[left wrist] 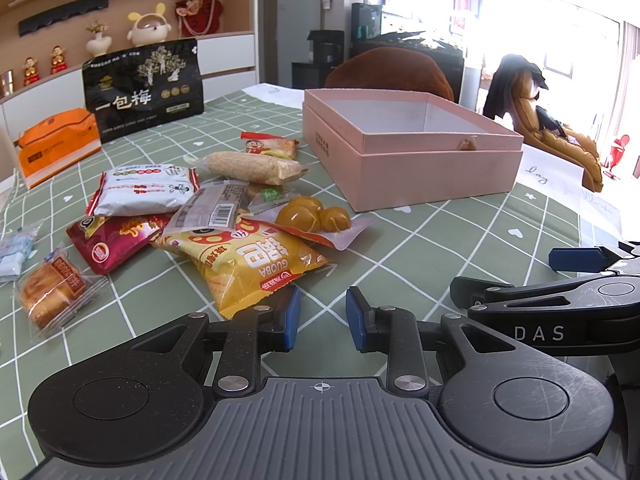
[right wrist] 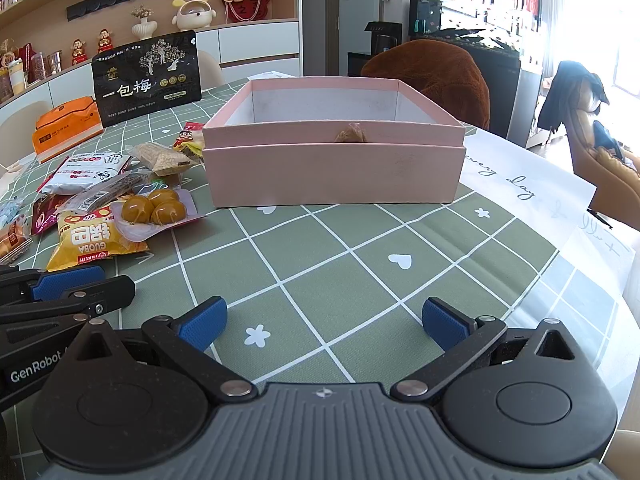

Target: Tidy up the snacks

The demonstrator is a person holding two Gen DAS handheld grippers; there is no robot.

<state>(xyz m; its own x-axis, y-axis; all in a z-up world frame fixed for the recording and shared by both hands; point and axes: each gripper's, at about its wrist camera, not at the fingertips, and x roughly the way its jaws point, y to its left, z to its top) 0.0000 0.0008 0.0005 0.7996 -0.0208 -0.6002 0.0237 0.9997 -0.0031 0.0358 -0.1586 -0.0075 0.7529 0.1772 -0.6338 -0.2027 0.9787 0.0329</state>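
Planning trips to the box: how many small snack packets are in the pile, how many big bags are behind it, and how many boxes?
Small packets: 10
Big bags: 2
Pink box: 1
Total: 13

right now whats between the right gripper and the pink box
Nothing: only bare checked tablecloth lies between the open right gripper and the pink box, clearest in the right wrist view.

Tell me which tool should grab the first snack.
Probably left: the left tool sits right by the yellow snack bag. The right tool faces the pink box over bare tablecloth.
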